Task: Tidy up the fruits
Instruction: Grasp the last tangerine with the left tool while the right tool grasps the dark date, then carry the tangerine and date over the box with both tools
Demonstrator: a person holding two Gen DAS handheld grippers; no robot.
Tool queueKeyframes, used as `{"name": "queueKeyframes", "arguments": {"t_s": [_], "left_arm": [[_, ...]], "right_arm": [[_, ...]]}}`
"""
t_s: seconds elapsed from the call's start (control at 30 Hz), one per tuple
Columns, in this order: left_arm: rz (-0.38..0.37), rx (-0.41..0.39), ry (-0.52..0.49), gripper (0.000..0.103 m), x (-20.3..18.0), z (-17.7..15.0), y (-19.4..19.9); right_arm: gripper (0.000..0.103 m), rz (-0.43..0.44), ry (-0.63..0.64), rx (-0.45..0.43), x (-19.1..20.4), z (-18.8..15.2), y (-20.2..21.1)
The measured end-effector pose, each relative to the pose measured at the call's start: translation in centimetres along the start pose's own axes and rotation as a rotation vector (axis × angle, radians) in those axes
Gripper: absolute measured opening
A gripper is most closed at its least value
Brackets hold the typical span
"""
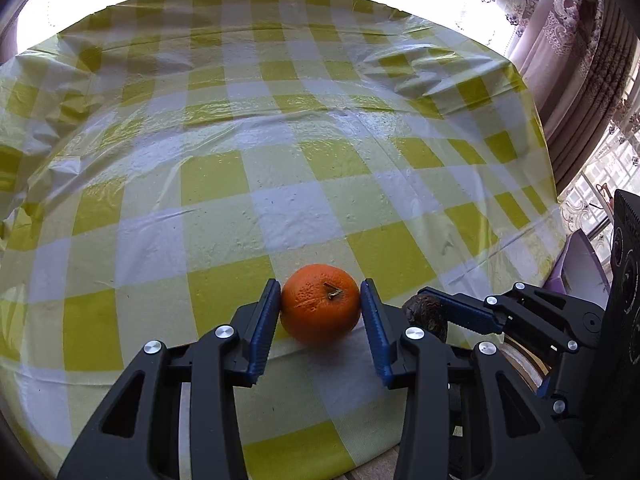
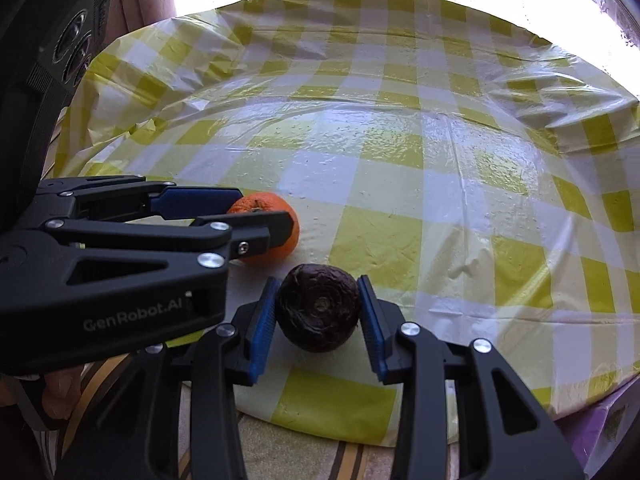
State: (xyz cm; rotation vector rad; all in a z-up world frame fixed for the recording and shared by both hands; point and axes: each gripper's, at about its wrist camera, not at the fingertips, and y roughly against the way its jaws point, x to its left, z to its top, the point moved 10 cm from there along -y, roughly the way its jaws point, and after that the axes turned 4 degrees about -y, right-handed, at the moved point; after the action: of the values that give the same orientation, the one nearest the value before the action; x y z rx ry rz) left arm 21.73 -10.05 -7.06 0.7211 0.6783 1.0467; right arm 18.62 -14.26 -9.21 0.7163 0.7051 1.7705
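Observation:
An orange with a short stem sits between the blue pads of my left gripper, which is shut on it near the table's front edge. It also shows in the right wrist view, partly hidden by the left gripper. A dark brown wrinkled round fruit sits between the pads of my right gripper, which is shut on it just right of the orange. In the left wrist view the dark fruit and right gripper show at the lower right.
A round table with a yellow and white checked plastic cloth fills both views. Curtains and bright windows lie behind. A purple object stands off the table's right edge. A striped surface lies below the front edge.

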Motion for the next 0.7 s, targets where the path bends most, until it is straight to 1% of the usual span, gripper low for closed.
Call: {"name": "queueKeyframes", "arguments": {"t_s": [0.37, 0.57, 0.7], "left_arm": [[0.029, -0.011, 0.063, 0.039, -0.3, -3.9, 3.5], [0.057, -0.028, 0.049, 0.039, -1.5, -4.9, 5.7], [0.061, -0.039, 0.035, 0.039, -3.1, -5.3, 7.0]], "right_arm": [[0.039, -0.009, -0.034, -0.019, -1.9, -2.8, 3.4], [0.039, -0.016, -0.064, -0.029, -3.6, -4.5, 5.4], [0.039, -0.023, -0.084, -0.040, -4.8, -5.6, 6.9]]}}
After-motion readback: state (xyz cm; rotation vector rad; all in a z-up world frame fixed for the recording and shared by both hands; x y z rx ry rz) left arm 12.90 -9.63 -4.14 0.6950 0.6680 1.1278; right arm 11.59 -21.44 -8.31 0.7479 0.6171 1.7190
